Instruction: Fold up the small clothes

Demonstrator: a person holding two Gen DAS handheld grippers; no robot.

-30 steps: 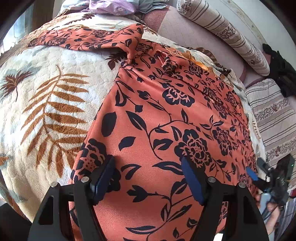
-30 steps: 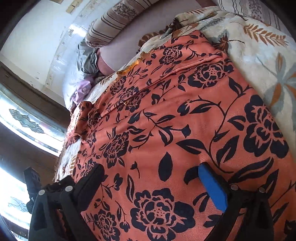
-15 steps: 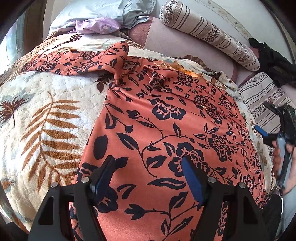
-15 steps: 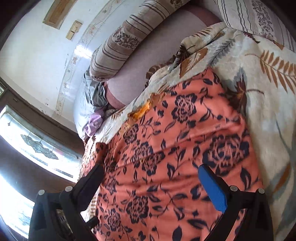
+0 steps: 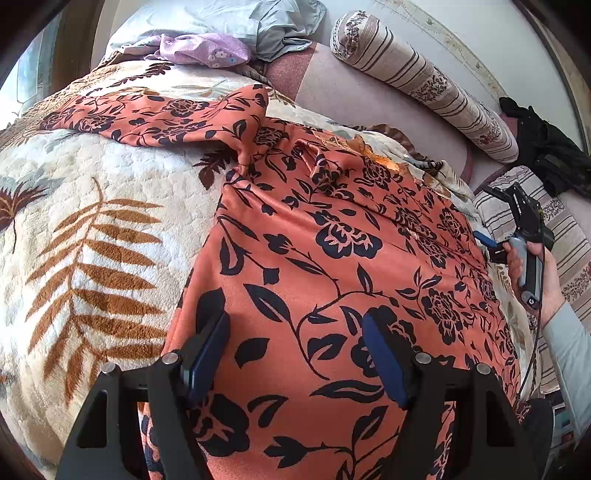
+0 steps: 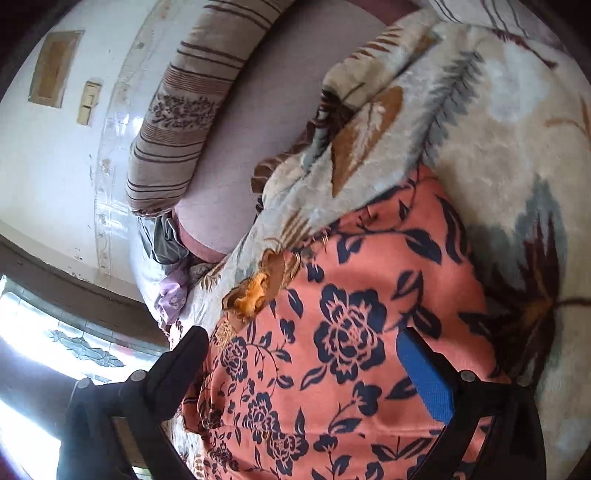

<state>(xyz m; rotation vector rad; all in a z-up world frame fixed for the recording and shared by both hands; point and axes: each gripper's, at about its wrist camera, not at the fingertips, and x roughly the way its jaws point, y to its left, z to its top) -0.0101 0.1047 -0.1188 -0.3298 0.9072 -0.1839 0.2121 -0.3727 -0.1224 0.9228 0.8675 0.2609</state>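
The left gripper (image 5: 295,354) hangs over the near end of the garment (image 5: 332,277) with its jaws spread wide and nothing between them. The right gripper (image 6: 306,373) is likewise wide open and holds nothing; it sits above the garment's far corner, near the orange trim (image 6: 255,291). In the left view the right gripper (image 5: 491,236) shows at the garment's right edge, gripped by a bare hand (image 5: 535,273) whose grey sleeve (image 5: 569,354) runs down toward the lower right of the picture.

The garment, orange with dark flowers, lies spread flat on a cream fleece blanket (image 5: 92,258) printed with brown fern leaves. One sleeve (image 5: 155,118) stretches out to the left across the blanket. The blanket covers a bed or couch with a mauve cushion (image 5: 369,99) behind it. One striped bolster (image 5: 424,85) leans along the white wall (image 6: 48,155). A striped cloth (image 5: 569,236) lies at right, with a dark bundle (image 5: 546,151) above it. At the far end is one heap of clothes: a lilac piece (image 5: 207,51) and a grey one (image 5: 280,29). Two switch plates (image 6: 88,101) sit on the wall, and a patterned window (image 6: 77,347) glows at lower left in the right view.
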